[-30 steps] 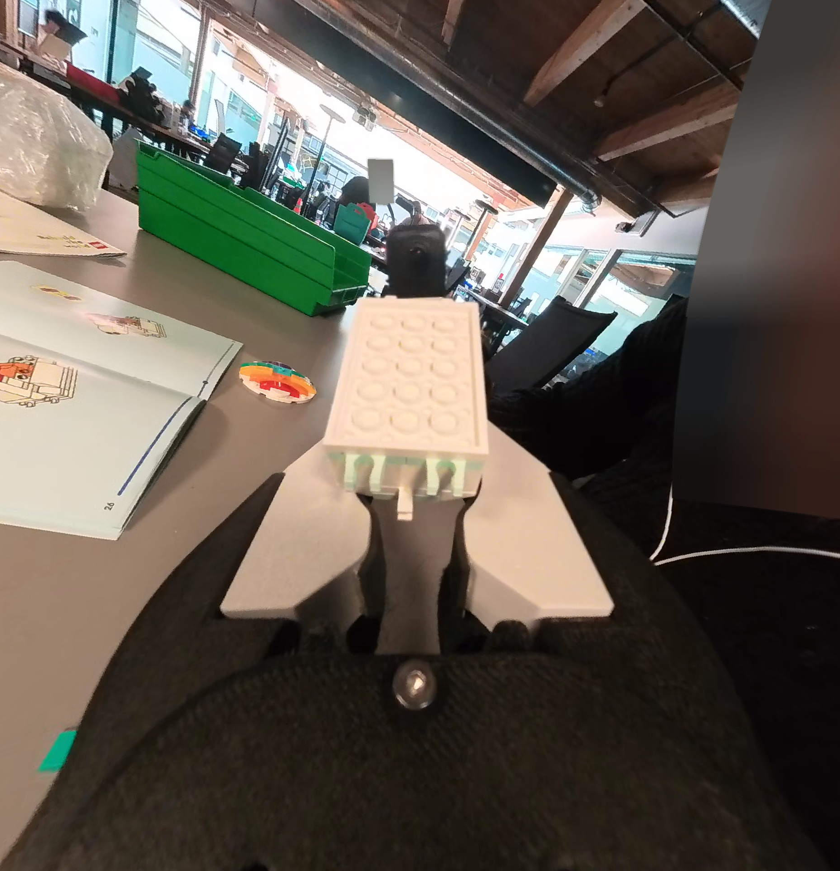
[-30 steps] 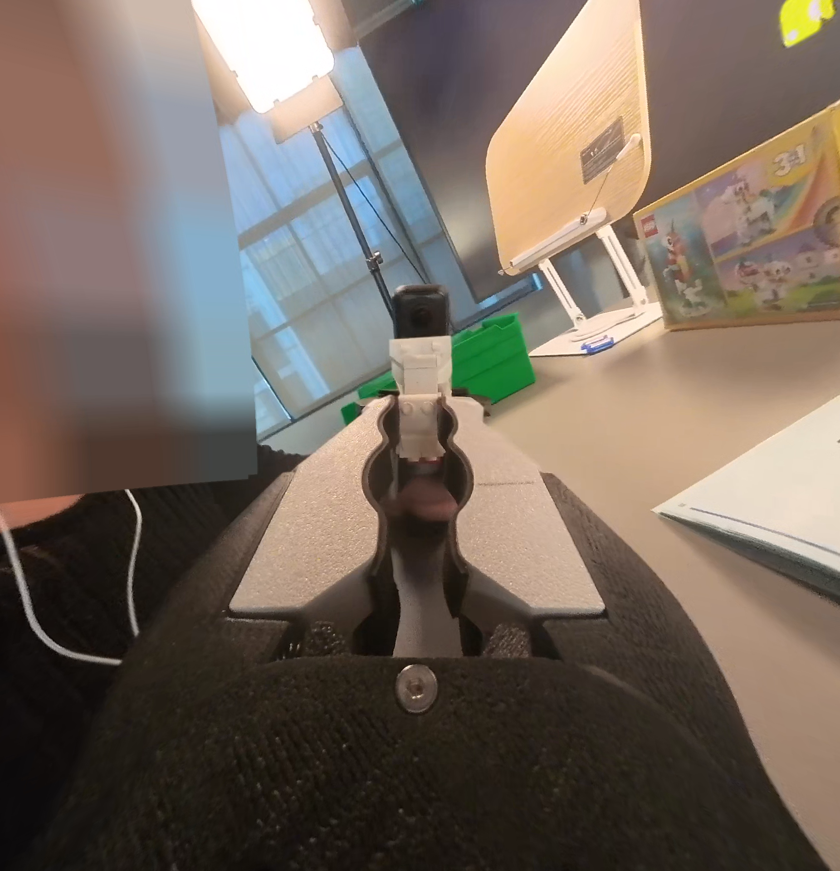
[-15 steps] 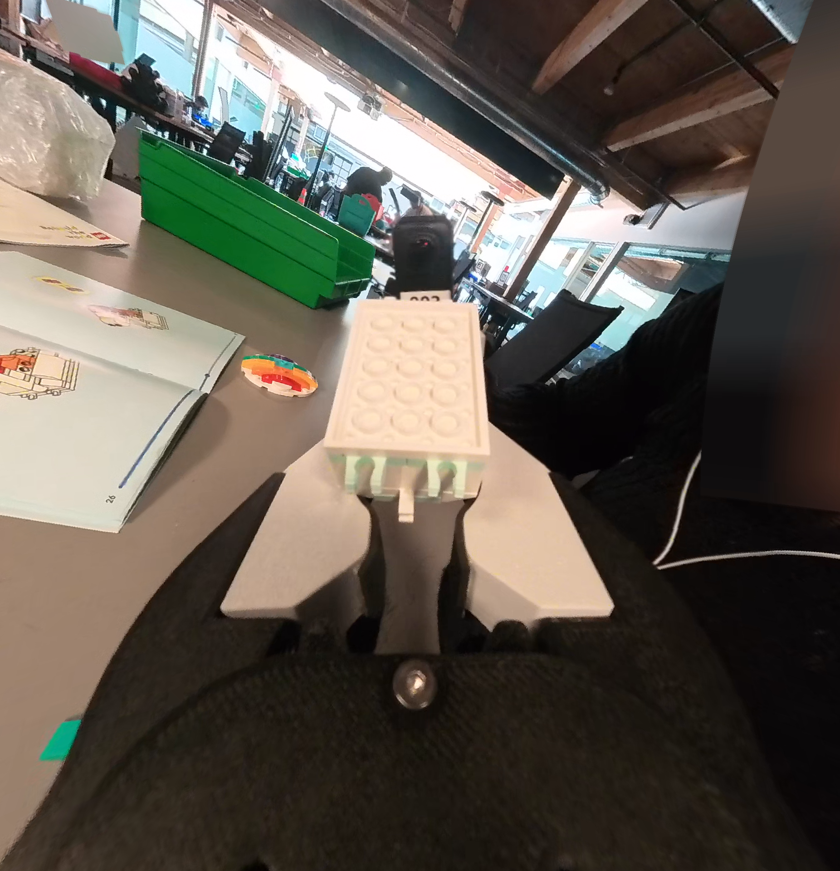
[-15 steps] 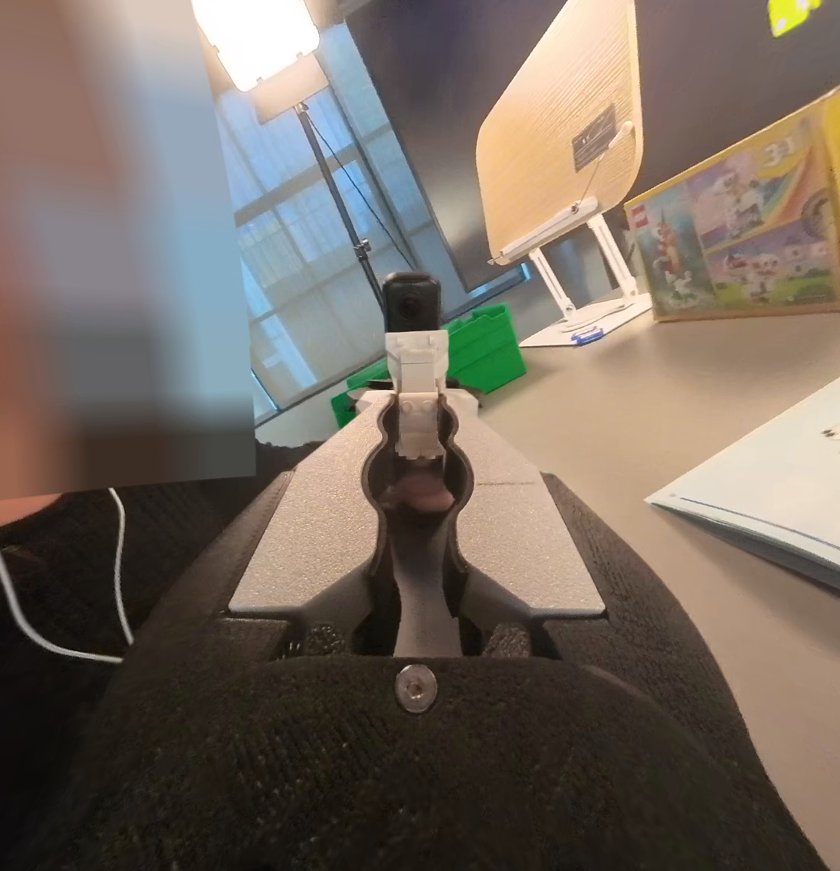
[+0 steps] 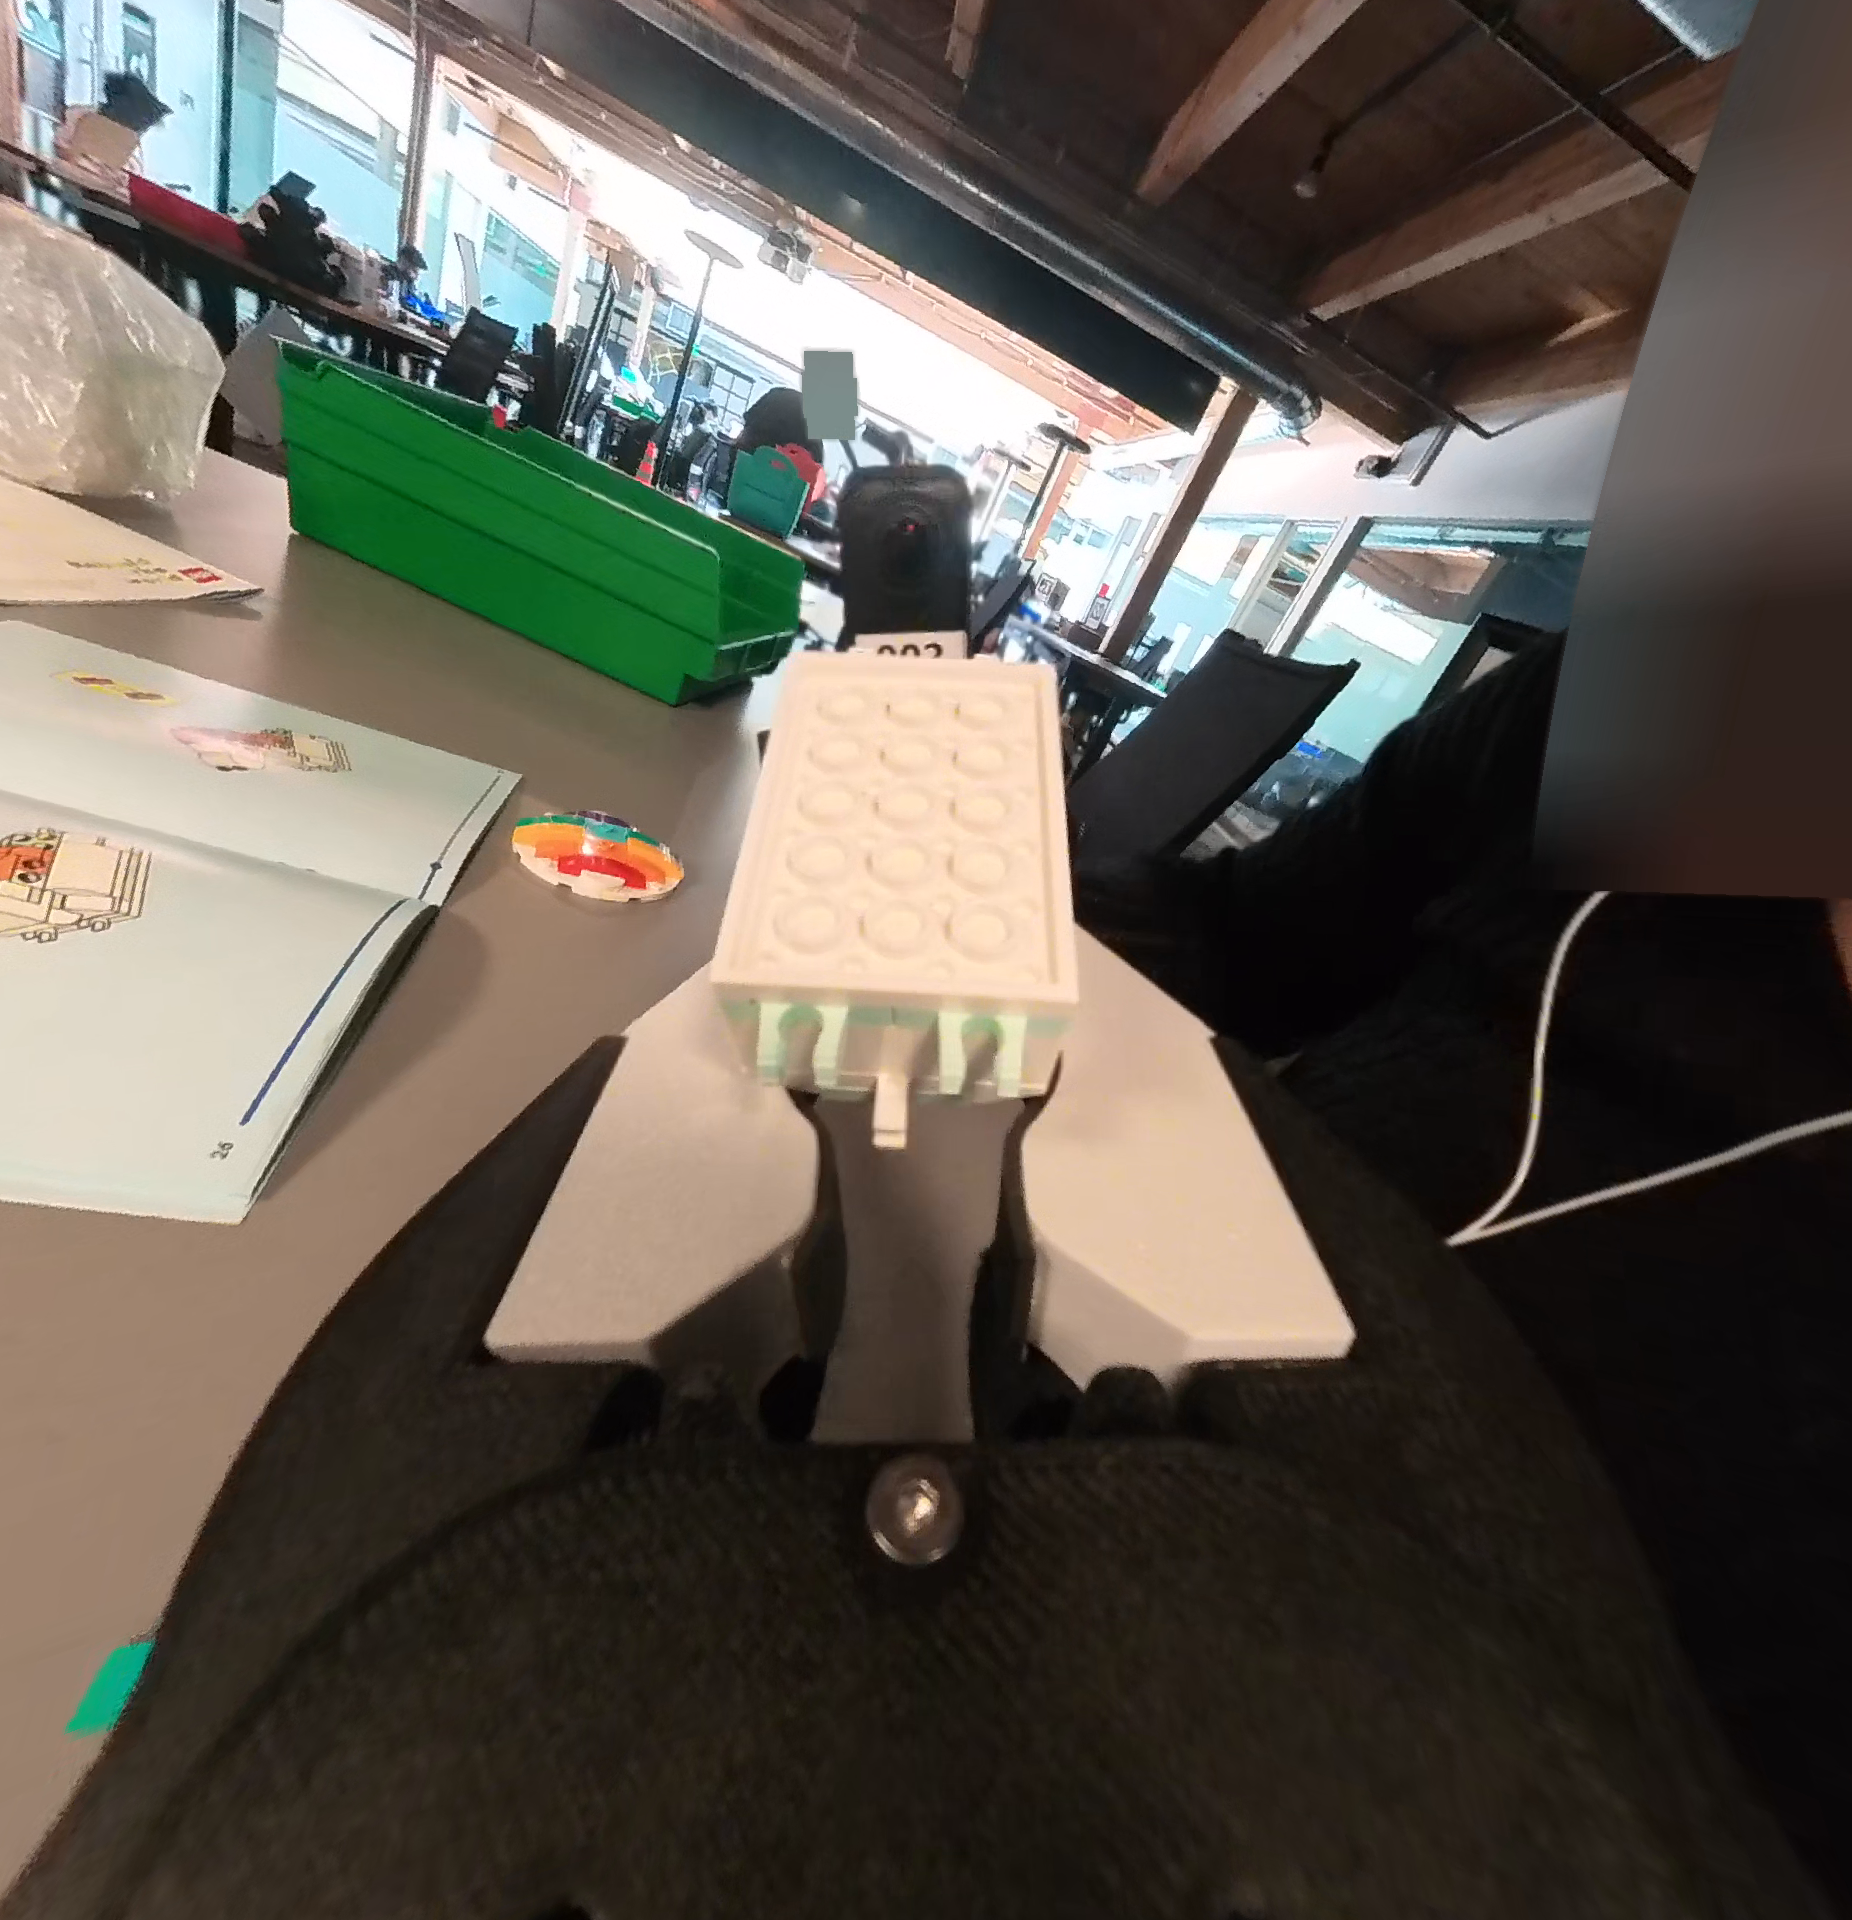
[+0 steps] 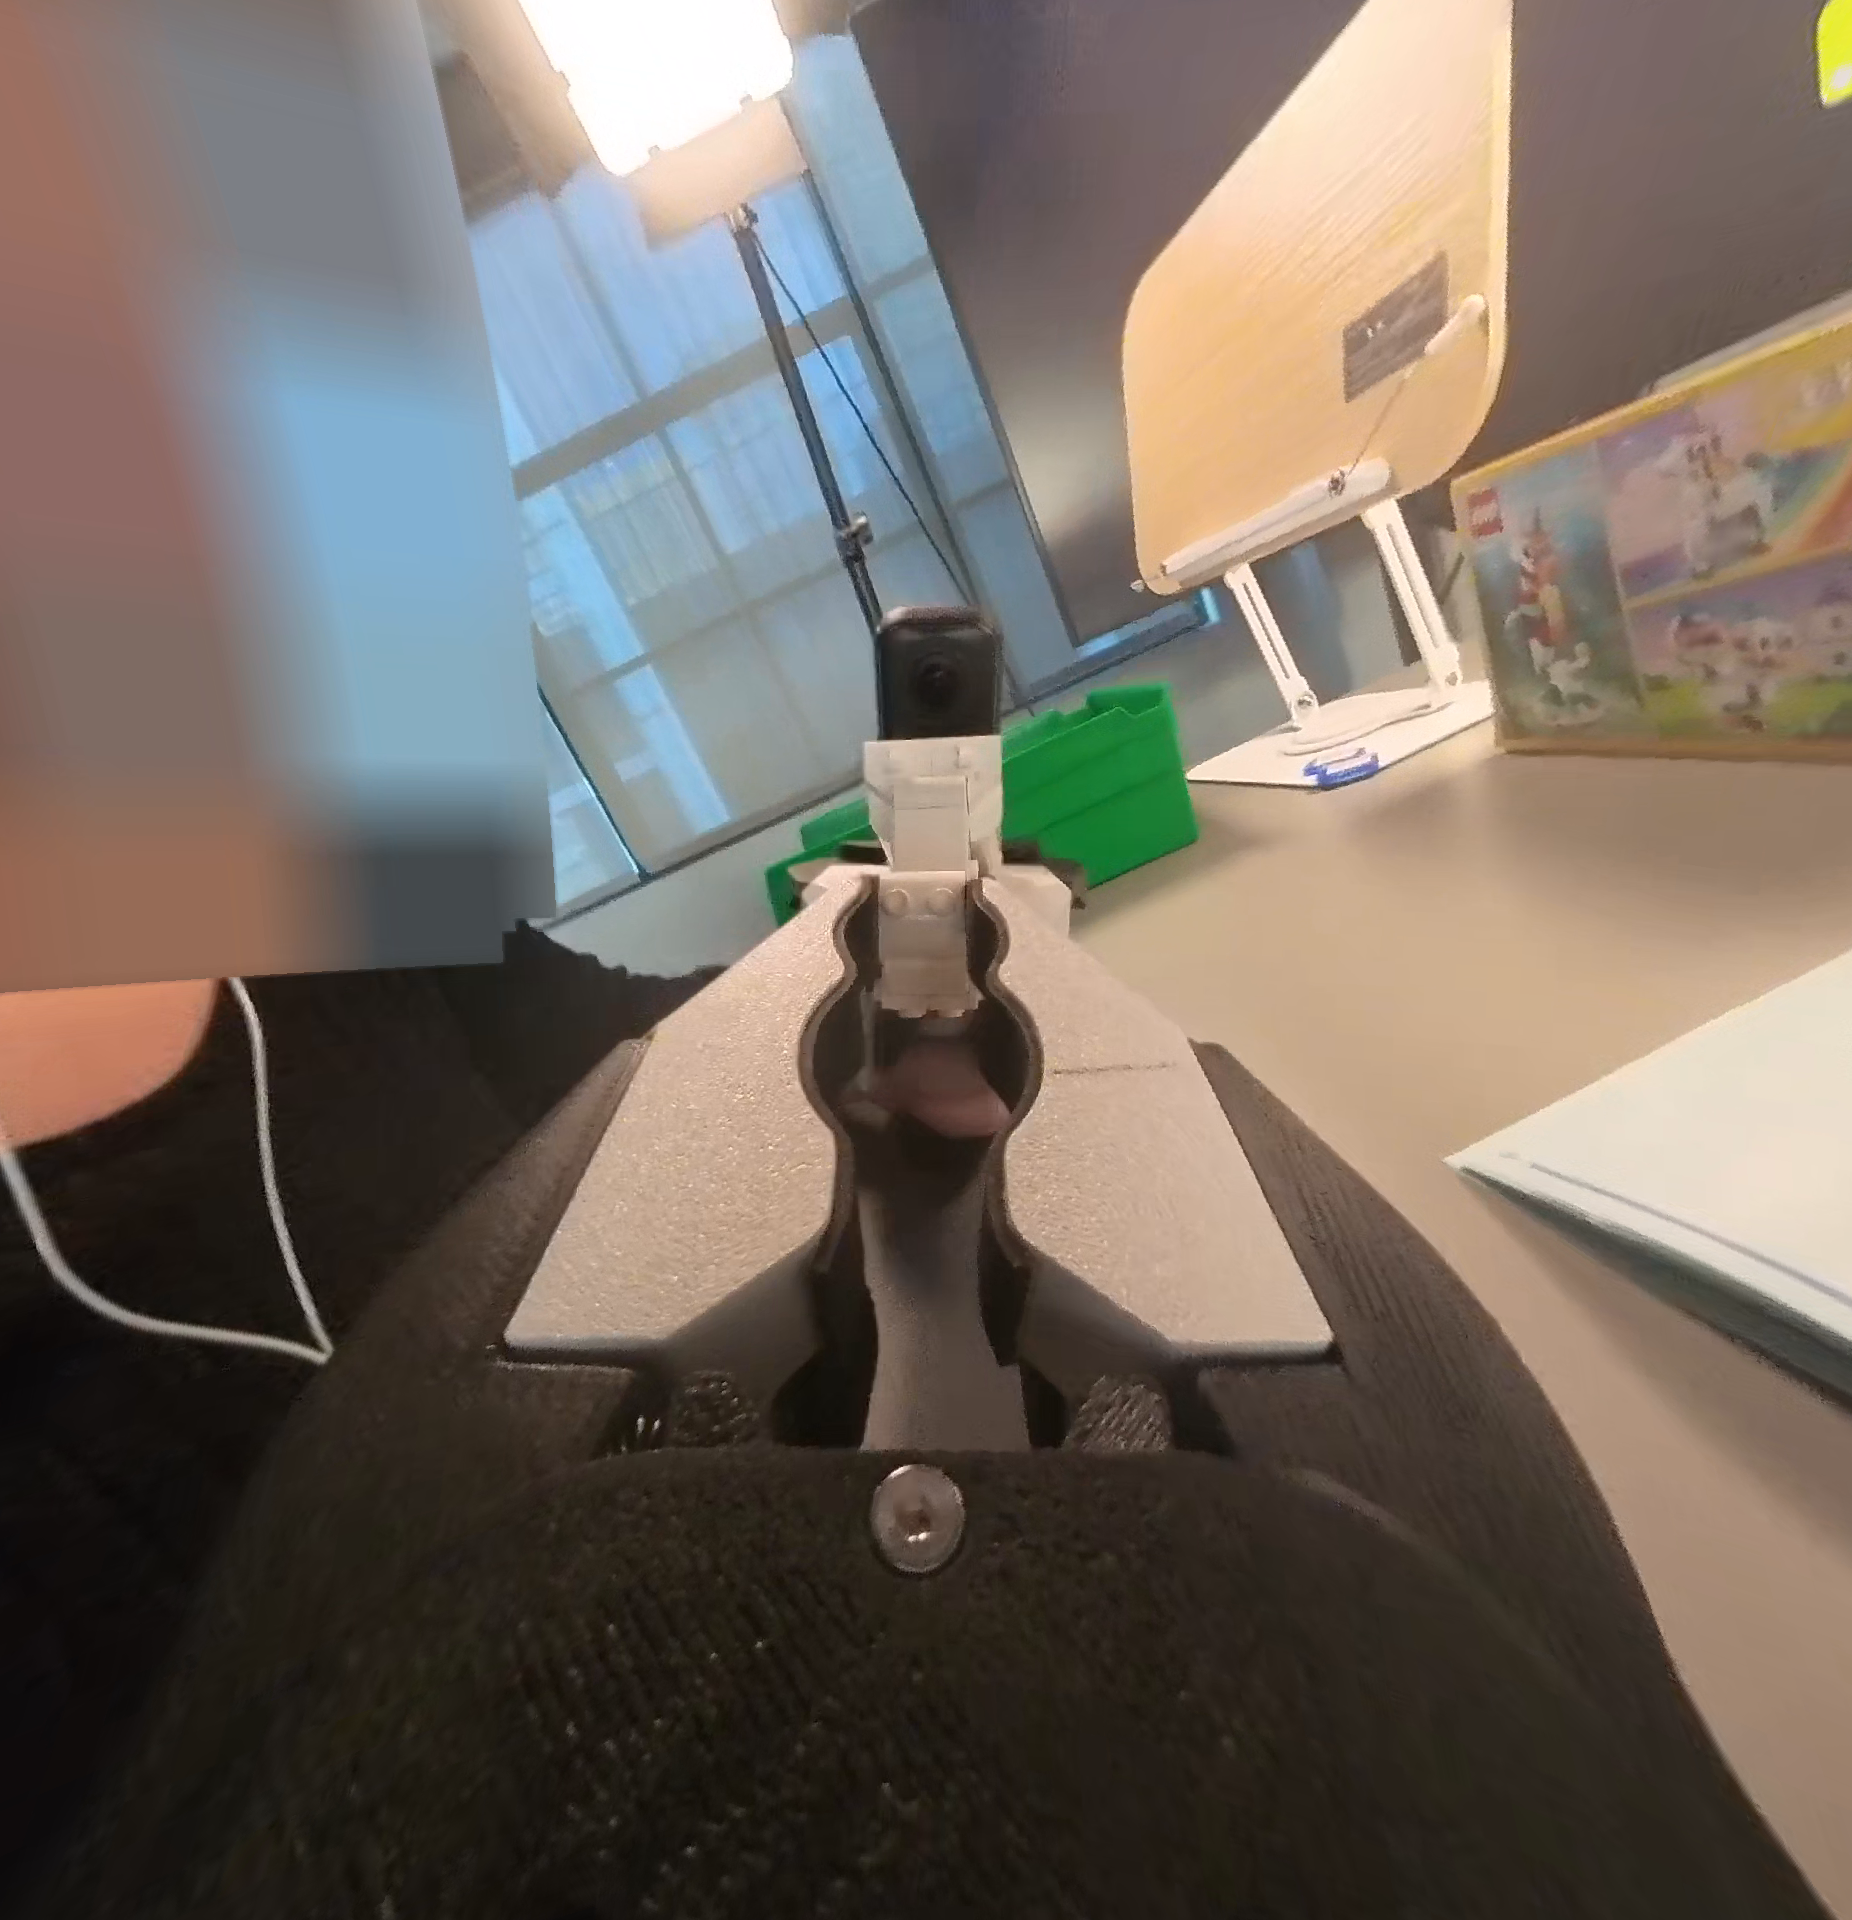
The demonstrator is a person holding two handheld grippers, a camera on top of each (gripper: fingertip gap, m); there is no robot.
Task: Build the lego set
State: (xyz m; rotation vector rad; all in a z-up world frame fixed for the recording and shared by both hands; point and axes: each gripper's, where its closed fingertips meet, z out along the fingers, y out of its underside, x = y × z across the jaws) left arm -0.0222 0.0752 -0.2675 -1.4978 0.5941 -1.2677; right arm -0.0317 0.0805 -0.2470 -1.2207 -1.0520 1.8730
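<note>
My left gripper (image 5: 894, 1039) is shut on a white lego build (image 5: 898, 847), a studded white plate with pale green parts under it, held above the table edge. Its fingertips are hidden under the build. My right gripper (image 6: 927, 906) is shut on a small white lego piece (image 6: 924, 940) that reaches forward to the white build (image 6: 932, 784) in the left gripper. The two grippers face each other, tip to tip. The right gripper's black camera (image 5: 906, 551) shows just past the build.
An open instruction booklet (image 5: 174, 914), a round rainbow lego piece (image 5: 598, 857), a green bin (image 5: 527, 540) and a plastic bag (image 5: 70, 353) lie on the grey table. The lego box (image 6: 1680, 592) and a wooden book stand (image 6: 1317, 281) are at the far right. Less than 4 cm separates the two grippers' tips.
Both grippers have shifted and tilted slightly while staying tip to tip. Both holds are unchanged.
</note>
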